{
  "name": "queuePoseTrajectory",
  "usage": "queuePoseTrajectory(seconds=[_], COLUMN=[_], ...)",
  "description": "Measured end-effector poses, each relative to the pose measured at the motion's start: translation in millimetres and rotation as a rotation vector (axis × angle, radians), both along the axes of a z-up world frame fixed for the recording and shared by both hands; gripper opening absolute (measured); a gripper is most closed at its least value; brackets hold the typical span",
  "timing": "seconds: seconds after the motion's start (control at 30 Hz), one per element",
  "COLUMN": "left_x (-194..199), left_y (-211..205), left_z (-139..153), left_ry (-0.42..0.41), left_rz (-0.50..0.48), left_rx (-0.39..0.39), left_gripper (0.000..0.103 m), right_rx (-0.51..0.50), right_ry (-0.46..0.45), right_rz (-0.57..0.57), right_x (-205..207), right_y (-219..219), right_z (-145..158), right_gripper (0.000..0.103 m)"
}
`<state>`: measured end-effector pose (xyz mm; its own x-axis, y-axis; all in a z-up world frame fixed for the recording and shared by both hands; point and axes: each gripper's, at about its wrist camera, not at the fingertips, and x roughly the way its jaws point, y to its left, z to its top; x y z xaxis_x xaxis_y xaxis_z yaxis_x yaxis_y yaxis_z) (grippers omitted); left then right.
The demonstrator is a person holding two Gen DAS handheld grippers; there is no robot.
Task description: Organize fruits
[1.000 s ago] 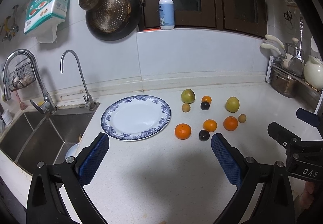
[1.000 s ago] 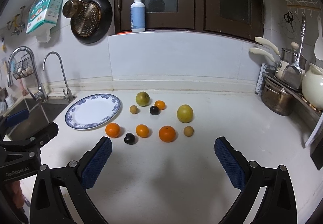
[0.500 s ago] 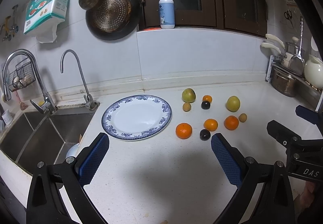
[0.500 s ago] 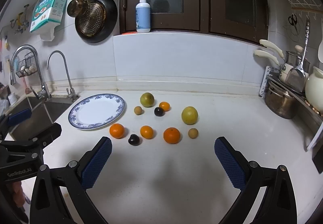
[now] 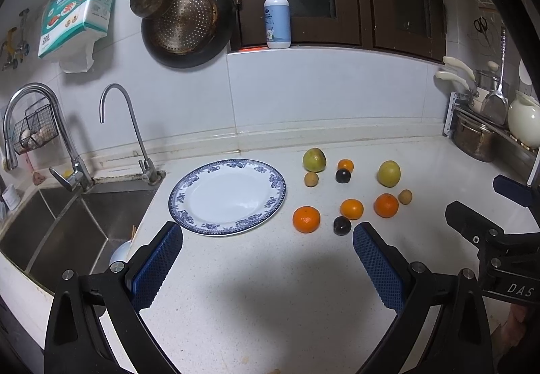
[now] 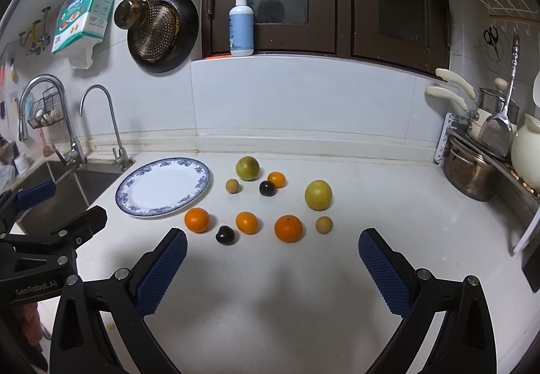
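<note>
Right wrist: four oranges (image 6: 197, 219); two plums (image 6: 225, 234)

I see white speckled table (image 6: 270, 299). Blue-rimmed plate (image 6: 135, 205) sits bare at left, by sink (image 5: 50, 225). Right of plate, fruits lie loose and apart: four oranges (image 6: 288, 228), two green-yellow round fruits (image 6: 318, 195), two dark plums (image 6: 225, 234), two small tan fruits (image 6: 324, 224).
</note>
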<state>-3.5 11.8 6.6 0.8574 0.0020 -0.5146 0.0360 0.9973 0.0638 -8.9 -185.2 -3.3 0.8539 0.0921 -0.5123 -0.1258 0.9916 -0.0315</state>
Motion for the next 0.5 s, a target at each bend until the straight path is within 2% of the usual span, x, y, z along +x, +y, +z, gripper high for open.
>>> queuePoseTrajectory(seconds=[0.5], left_x=[-1.3], left_y=[-1.3], left_z=[0.0], left_ry=[-0.002], left_rz=[-0.011], left_rx=[-0.002], left_gripper=[0.103], right_rx=[-0.001], right_ry=[0.006], right_rz=[0.003], right_x=[-0.3], right_y=[0.9], right_z=[-0.5], right_gripper=[0.102])
